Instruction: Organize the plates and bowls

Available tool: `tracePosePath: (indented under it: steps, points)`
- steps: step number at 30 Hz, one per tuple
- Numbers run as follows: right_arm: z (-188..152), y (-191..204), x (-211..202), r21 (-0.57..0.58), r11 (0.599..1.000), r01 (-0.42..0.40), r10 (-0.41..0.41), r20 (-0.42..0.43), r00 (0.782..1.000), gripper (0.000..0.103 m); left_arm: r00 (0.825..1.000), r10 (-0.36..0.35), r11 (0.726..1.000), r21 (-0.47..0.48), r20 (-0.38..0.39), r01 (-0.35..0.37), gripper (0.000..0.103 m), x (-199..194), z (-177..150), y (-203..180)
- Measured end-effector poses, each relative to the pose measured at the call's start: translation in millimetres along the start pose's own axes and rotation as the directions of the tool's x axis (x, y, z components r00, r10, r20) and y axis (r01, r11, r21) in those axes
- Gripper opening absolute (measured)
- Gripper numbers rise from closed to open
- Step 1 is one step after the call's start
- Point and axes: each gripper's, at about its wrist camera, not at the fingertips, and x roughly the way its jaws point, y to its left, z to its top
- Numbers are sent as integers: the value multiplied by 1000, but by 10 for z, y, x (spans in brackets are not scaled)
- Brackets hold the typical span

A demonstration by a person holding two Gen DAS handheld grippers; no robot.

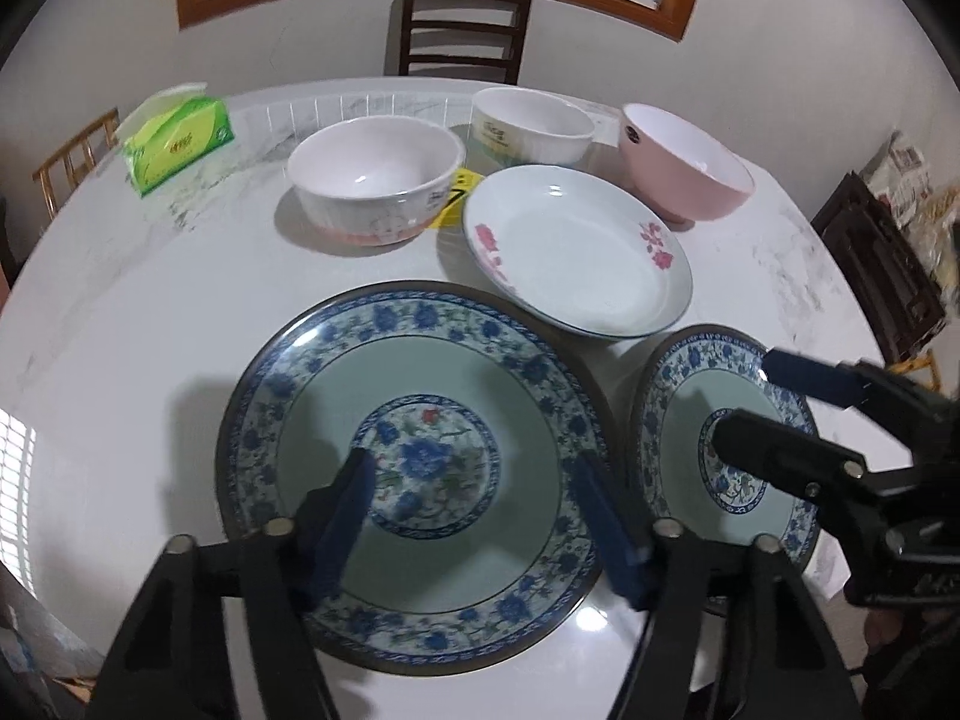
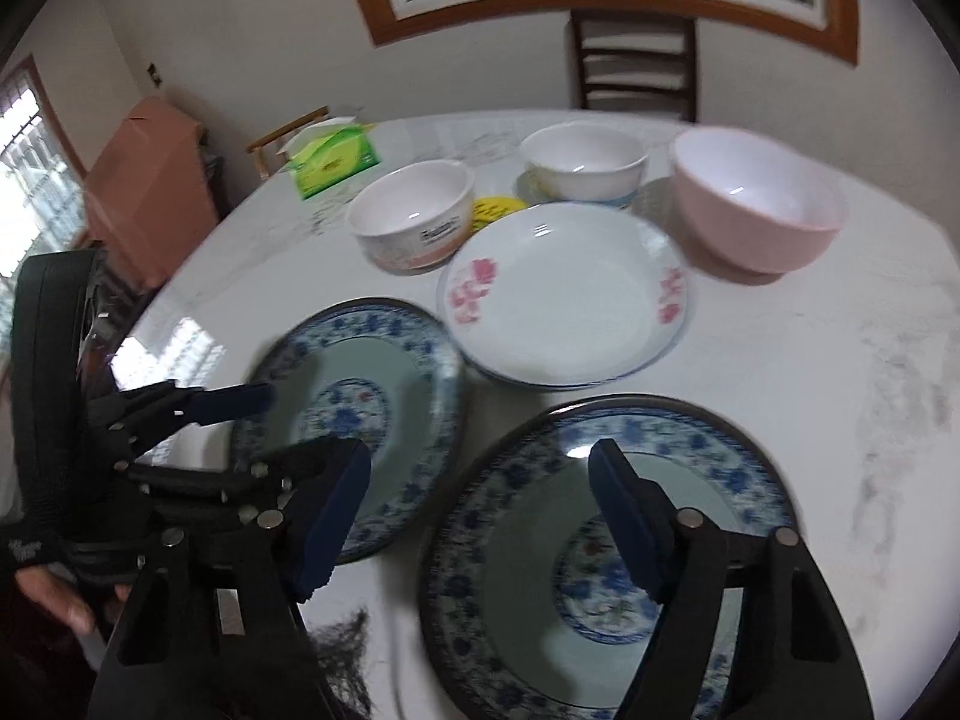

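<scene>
I have the marble table [image 1: 120, 312] in front of me with everything still laid out singly, nothing stacked yet.

The biggest piece is the large blue plate [image 1: 414, 468], lying flat at the near edge. My left gripper [image 1: 474, 510] hangs directly over it, fingers spread wide on either side of the plate's middle, holding nothing.

Just to its right, nearly rim to rim, sits the small blue plate [image 1: 684, 438]. My right gripper [image 2: 480, 510] hovers above that one's left side, also spread and empty; in its own view one finger [image 2: 624, 516] is over the plate and the other over the bare gap between the two blue plates.

Behind them, touching or almost touching the large plate's far rim, is the white plate with pink flowers [image 1: 576, 252]. Farther back stand three bowls: the pink bowl [image 1: 684, 162] on the right, a white bowl with an orange base [image 1: 372, 186] on the left, and a white bowl [image 1: 534, 126] between them. A green tissue box [image 1: 180, 144] sits far left.

I judge the right hand better placed for the first move: the small plate lies below and slightly right of it, and it must travel left onto the large one.
</scene>
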Motion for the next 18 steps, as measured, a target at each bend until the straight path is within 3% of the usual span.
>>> tracePosePath:
  steps: [4, 9, 11, 18]
  points:
    - [96, -32, 143, 44, 993, -114, 116, -57, 992, 63, 999, -37, 995, -92, -25, 35, 56, -65, 37, 355]
    - [204, -127, 390, 99, 983, -158, 169, -119, 978, 53, 996, -65, 972, -230, -53, 51, 48, -151, 59, 899]
    - [229, -169, 504, 128, 975, -183, 201, -146, 969, 43, 995, -84, 959, -277, -61, 63, 46, -164, 49, 1065]
    - [273, -226, 739, 177, 964, -197, 232, -206, 951, 40, 980, -152, 912, -400, -129, 89, 43, -58, -65, 1491]
